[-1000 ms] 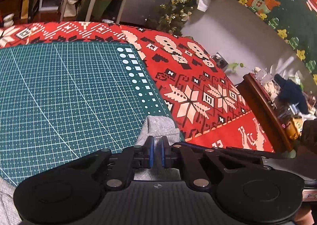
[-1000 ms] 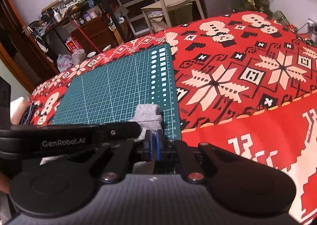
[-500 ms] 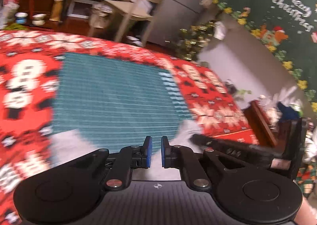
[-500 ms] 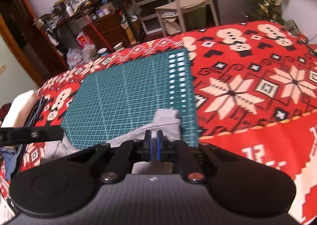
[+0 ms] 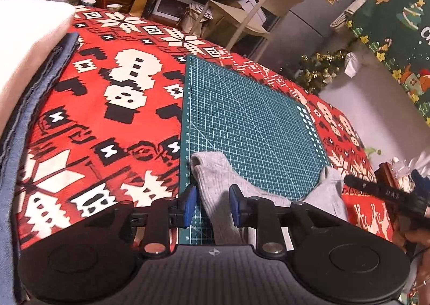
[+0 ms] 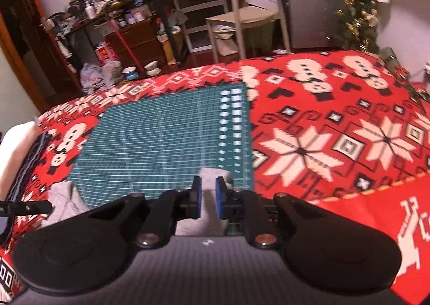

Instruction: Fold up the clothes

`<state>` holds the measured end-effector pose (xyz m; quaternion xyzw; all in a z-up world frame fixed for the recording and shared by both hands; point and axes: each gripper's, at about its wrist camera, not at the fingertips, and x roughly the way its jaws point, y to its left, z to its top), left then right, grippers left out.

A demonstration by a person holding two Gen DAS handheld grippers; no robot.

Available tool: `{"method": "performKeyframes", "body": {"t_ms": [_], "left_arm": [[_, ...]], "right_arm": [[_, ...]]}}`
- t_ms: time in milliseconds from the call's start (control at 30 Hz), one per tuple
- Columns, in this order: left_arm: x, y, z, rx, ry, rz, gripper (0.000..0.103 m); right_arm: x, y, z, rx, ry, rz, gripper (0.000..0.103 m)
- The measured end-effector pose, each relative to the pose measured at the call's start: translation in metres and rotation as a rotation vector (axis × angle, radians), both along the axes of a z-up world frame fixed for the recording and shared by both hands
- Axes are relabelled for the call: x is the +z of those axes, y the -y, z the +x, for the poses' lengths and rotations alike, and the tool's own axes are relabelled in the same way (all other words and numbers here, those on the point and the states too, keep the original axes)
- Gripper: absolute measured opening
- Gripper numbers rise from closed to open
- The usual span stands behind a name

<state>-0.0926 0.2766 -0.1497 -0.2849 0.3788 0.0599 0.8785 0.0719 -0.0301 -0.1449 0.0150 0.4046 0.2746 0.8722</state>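
We have the grey garment [image 5: 215,178] laid along the near edge of the green cutting mat [image 5: 250,127], on the red patterned cloth [image 5: 107,106]. It looks like a small knit piece, perhaps a sock or a sleeve; we cannot say which. One end sits at the mat's left corner, the other at its right corner, so its long axis runs side to side across our front.

Left gripper [image 5: 212,204]: jaws opening, a plain gap now, with the left end of the garment lying between the blue pads but not pinched. Right gripper [image 6: 208,197]: jaws also opening, narrower gap, grey fabric showing between and below them, apparently let go.

Each hand sits directly over its own end — left nearer the left end, right nearer the right. We judge the piece has just been laid out flat, and any fold to come would carry one end along that axis toward the other.

A folded stack, white over blue [image 5: 24,44], lies well off to the left.
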Motion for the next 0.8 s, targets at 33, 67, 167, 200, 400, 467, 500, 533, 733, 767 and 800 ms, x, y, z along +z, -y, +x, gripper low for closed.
{"method": "performKeyframes", "body": {"t_ms": [33, 67, 167, 200, 400, 467, 500, 533, 733, 767, 800], "left_arm": [[-0.001, 0.000, 0.002, -0.001, -0.004, -0.001, 0.024], [-0.003, -0.001, 0.004, -0.002, -0.007, -0.002, 0.023], [-0.006, -0.001, 0.009, -0.005, -0.020, -0.002, 0.014], [-0.007, -0.002, 0.009, -0.006, -0.017, -0.002, 0.010], [-0.005, -0.001, 0.018, -0.009, 0.013, 0.031, 0.005], [-0.005, -0.006, 0.026, 0.002, 0.021, 0.020, 0.005], [-0.005, -0.009, 0.031, 0.007, 0.027, 0.017, 0.005], [-0.004, -0.012, 0.036, 0.013, 0.034, 0.014, 0.005], [0.000, -0.017, 0.054, 0.035, 0.040, 0.040, 0.007], [0.001, -0.016, 0.054, 0.038, 0.040, 0.044, 0.007], [0.003, -0.015, 0.051, 0.039, 0.044, 0.050, 0.011]], "right_arm": [[-0.002, 0.003, 0.001, -0.009, -0.013, 0.003, 0.019], [-0.004, 0.006, 0.002, -0.017, -0.027, 0.006, 0.019], [-0.015, 0.011, 0.003, -0.029, -0.070, 0.002, 0.019], [-0.019, 0.011, 0.003, -0.027, -0.079, 0.004, 0.019], [-0.027, 0.008, 0.006, -0.028, -0.078, 0.025, 0.006], [-0.027, 0.005, 0.012, -0.039, -0.074, 0.029, 0.006], [-0.027, 0.003, 0.016, -0.043, -0.070, 0.030, 0.006], [-0.027, 0.001, 0.020, -0.047, -0.067, 0.031, 0.006], [-0.028, -0.008, 0.039, -0.062, -0.066, 0.040, 0.009], [-0.027, -0.008, 0.039, -0.065, -0.065, 0.041, 0.011], [-0.026, -0.008, 0.038, -0.064, -0.060, 0.041, 0.011]]}}
